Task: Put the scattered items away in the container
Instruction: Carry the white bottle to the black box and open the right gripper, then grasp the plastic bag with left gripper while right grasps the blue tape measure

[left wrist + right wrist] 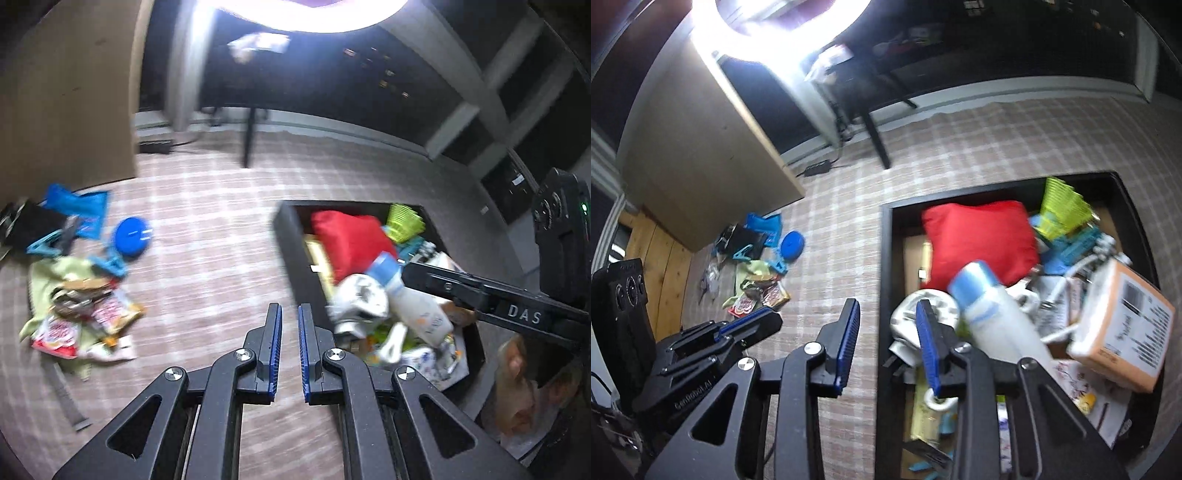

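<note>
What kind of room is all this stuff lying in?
Probably a room in a home or a hotel: plaid carpet covers the floor, a black table leg stands by the wall, and a power strip lies beside a wooden cabinet.

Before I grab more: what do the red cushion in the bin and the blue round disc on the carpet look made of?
Red square cushion: seemingly matte woven fabric, soft and puffy, creased at the edges. Blue round disc: probably smooth moulded plastic, faintly glossy; blur leaves it uncertain.
</note>
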A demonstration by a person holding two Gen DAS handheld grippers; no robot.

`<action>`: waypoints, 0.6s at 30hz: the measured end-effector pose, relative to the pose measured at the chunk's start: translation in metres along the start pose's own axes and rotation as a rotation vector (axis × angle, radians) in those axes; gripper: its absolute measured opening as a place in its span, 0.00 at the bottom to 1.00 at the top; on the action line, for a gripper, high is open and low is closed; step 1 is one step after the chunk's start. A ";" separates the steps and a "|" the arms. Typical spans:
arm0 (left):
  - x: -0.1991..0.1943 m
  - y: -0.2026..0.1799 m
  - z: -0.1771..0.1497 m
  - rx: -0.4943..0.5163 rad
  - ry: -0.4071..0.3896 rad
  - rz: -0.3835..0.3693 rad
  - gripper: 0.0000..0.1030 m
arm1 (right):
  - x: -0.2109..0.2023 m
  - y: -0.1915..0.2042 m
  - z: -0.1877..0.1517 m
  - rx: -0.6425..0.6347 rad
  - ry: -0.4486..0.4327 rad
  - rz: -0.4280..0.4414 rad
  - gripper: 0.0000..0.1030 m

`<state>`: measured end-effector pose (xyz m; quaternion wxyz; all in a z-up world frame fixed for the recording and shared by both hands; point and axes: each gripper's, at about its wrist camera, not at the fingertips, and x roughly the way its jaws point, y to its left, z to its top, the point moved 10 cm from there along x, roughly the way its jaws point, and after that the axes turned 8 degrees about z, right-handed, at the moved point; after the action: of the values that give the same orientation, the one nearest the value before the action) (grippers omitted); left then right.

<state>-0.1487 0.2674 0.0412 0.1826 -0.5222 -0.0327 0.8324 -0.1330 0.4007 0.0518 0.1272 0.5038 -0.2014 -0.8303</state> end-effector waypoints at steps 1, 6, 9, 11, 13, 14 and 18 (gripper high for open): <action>-0.002 0.010 0.000 -0.015 -0.003 0.013 0.07 | 0.005 0.006 0.001 -0.014 0.008 -0.001 0.31; -0.009 0.073 -0.002 -0.099 -0.004 0.083 0.11 | 0.031 0.036 0.006 -0.097 0.053 -0.017 0.39; -0.013 0.108 -0.004 -0.147 -0.007 0.123 0.12 | 0.050 0.053 0.009 -0.160 0.081 -0.044 0.42; -0.016 0.133 -0.006 -0.178 -0.009 0.148 0.18 | 0.065 0.065 0.012 -0.199 0.100 -0.063 0.43; -0.019 0.157 -0.009 -0.204 -0.010 0.176 0.20 | 0.080 0.075 0.015 -0.226 0.118 -0.071 0.43; -0.020 0.170 -0.010 -0.219 -0.010 0.194 0.20 | 0.088 0.081 0.017 -0.242 0.129 -0.073 0.43; -0.026 0.219 -0.011 -0.271 -0.011 0.256 0.24 | 0.125 0.102 0.025 -0.301 0.174 -0.083 0.49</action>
<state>-0.1878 0.0537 0.0043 0.0029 -0.5375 -0.0787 0.8396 -0.2121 0.2635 0.0113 0.1836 0.5571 -0.0421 -0.8088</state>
